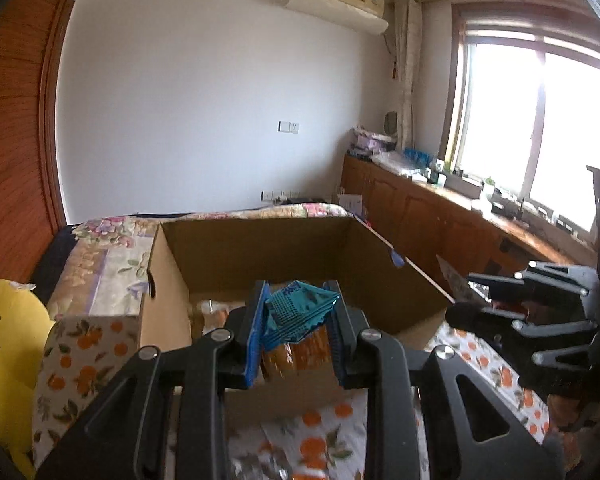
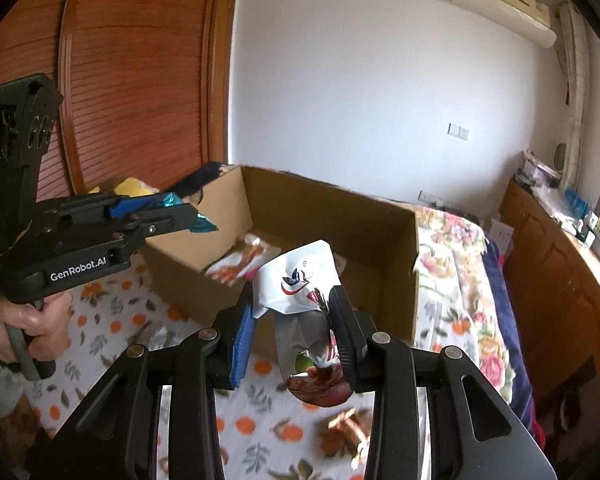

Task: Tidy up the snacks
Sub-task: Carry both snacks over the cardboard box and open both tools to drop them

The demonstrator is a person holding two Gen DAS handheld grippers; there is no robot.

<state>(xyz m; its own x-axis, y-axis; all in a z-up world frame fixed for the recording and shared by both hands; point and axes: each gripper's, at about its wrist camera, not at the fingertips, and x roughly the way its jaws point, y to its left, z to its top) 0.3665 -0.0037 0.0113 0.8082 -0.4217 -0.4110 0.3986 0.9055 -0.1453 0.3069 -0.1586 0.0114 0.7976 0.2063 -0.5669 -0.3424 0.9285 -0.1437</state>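
only thing i can actually read is "genrobot.ai" in white letters on the side of the left gripper [image 2: 196,216], seen from the right wrist view. the white snack bag [image 2: 296,284] has a red and dark logo with a tiny round mark but it's too crumpled to make out. the teal snack packet [image 1: 300,312] has some blue print up top, too blurry to read.

Glossy teal foil wrapper [image 1: 300,310]; shiny white plastic snack bag [image 2: 296,284]; matt brown cardboard box [image 1: 260,252]; matt black plastic left claw [image 1: 298,320]; soft printed cotton bedsheet [image 2: 112,320]; ribbed, varnished wooden door [image 2: 140,72].
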